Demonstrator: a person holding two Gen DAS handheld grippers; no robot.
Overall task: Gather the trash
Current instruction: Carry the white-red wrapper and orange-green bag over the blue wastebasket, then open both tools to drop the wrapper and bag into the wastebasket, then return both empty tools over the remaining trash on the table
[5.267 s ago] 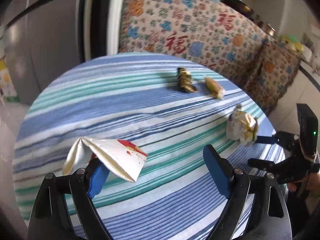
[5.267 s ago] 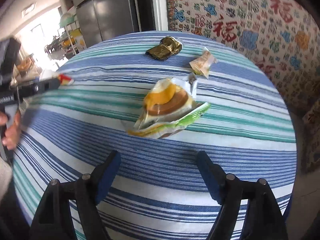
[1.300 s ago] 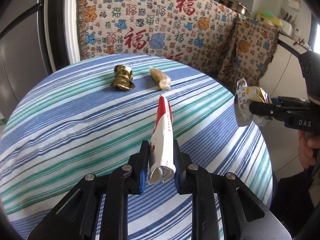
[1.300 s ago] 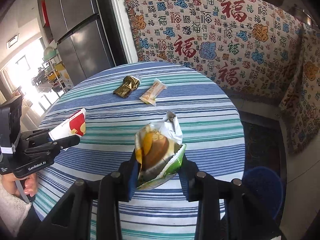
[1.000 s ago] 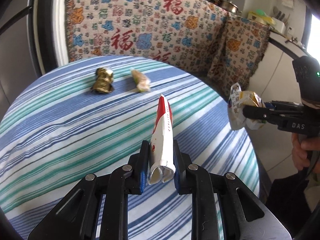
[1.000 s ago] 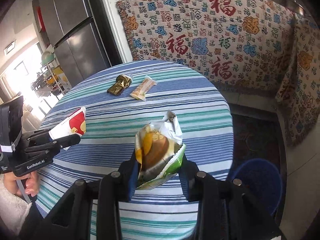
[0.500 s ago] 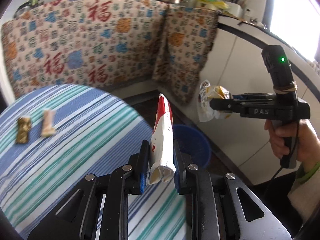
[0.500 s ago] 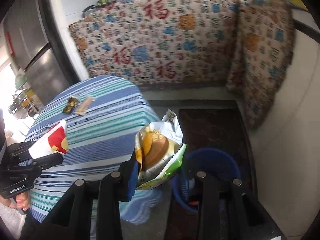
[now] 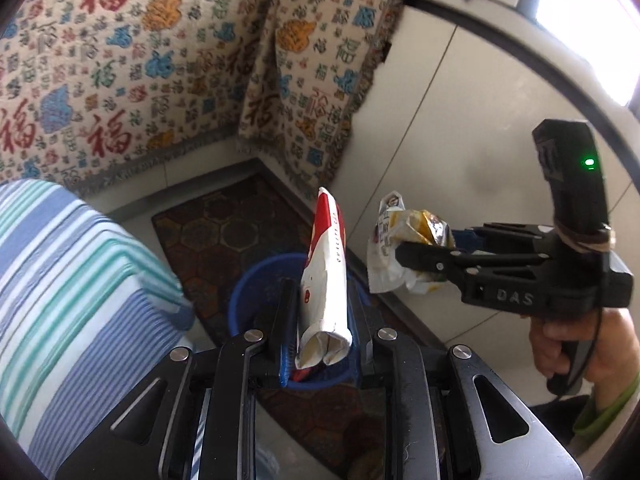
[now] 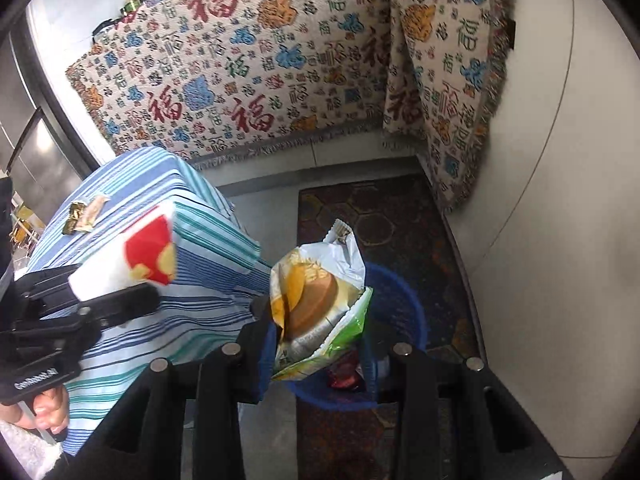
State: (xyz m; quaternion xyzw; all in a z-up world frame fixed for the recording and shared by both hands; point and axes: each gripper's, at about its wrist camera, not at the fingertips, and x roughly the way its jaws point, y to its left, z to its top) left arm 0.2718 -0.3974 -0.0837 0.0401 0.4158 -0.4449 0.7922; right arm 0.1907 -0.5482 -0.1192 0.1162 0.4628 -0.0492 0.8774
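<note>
My left gripper [image 9: 322,320] is shut on a white and red paper wrapper [image 9: 326,276] and holds it above a blue trash bin [image 9: 250,296] on the floor. My right gripper [image 10: 316,336] is shut on a crumpled yellow and green snack bag [image 10: 316,304] and holds it over the same bin [image 10: 404,304], which has some trash in it. The right gripper with the bag [image 9: 408,248] shows at right in the left wrist view. The left gripper's wrapper [image 10: 132,260] shows at left in the right wrist view.
The round table with a blue striped cloth [image 10: 152,196] stands left of the bin; a gold wrapper [image 10: 74,214] and a tan wrapper [image 10: 94,208] lie on it. A patterned blanket [image 10: 248,76] hangs behind. A dark mat [image 10: 404,220] lies under the bin, beside a white wall [image 10: 560,200].
Both grippers have swung from over the table to the right and down, and now hold their wrappers over the blue bin. Both stay shut.
</note>
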